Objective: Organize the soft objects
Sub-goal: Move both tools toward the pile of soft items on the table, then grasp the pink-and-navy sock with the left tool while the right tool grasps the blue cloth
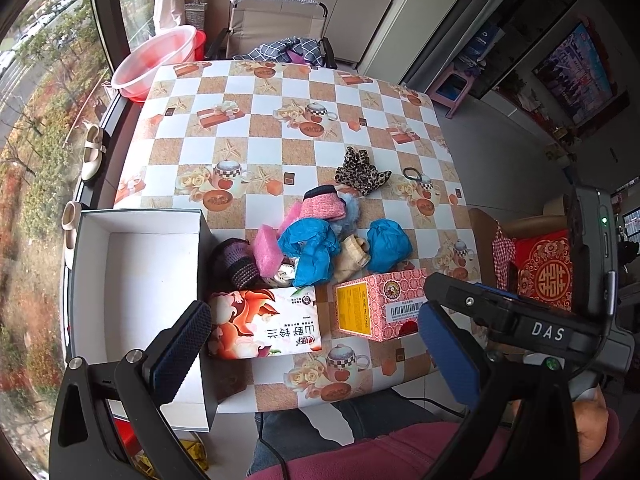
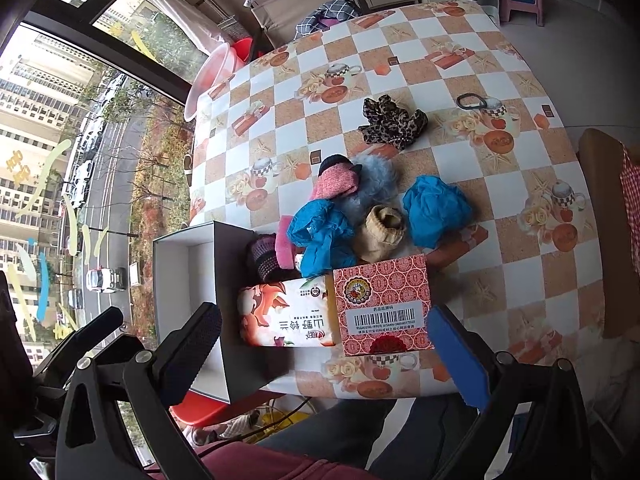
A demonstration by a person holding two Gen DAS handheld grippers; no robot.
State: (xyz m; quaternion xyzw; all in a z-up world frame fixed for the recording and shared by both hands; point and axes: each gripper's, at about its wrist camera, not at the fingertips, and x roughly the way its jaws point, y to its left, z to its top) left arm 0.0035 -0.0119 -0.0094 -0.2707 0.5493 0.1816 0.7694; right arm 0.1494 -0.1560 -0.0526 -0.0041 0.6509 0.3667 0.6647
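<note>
A heap of soft items lies mid-table: two crumpled blue covers (image 1: 310,248) (image 2: 436,210), a pink sponge (image 1: 268,250), a pink knit piece (image 1: 322,204), a purple knit piece (image 1: 236,260), a beige sock (image 2: 380,232) and a blue-grey fluffy ball (image 2: 372,184). A leopard scrunchie (image 1: 360,174) and a dark hair tie (image 1: 412,174) lie apart behind the heap. A floral tissue pack (image 1: 266,322) rests against an open white box (image 1: 140,280). My left gripper (image 1: 316,352) hovers open above the tissue pack. My right gripper (image 2: 326,350) is open too, holding nothing.
A pink patterned carton (image 1: 380,308) sits right of the tissue pack. The checkered table (image 1: 280,120) meets a window on the left. A pink basin (image 1: 156,60) and a folding chair (image 1: 276,20) stand behind it. A person's legs are below the front edge.
</note>
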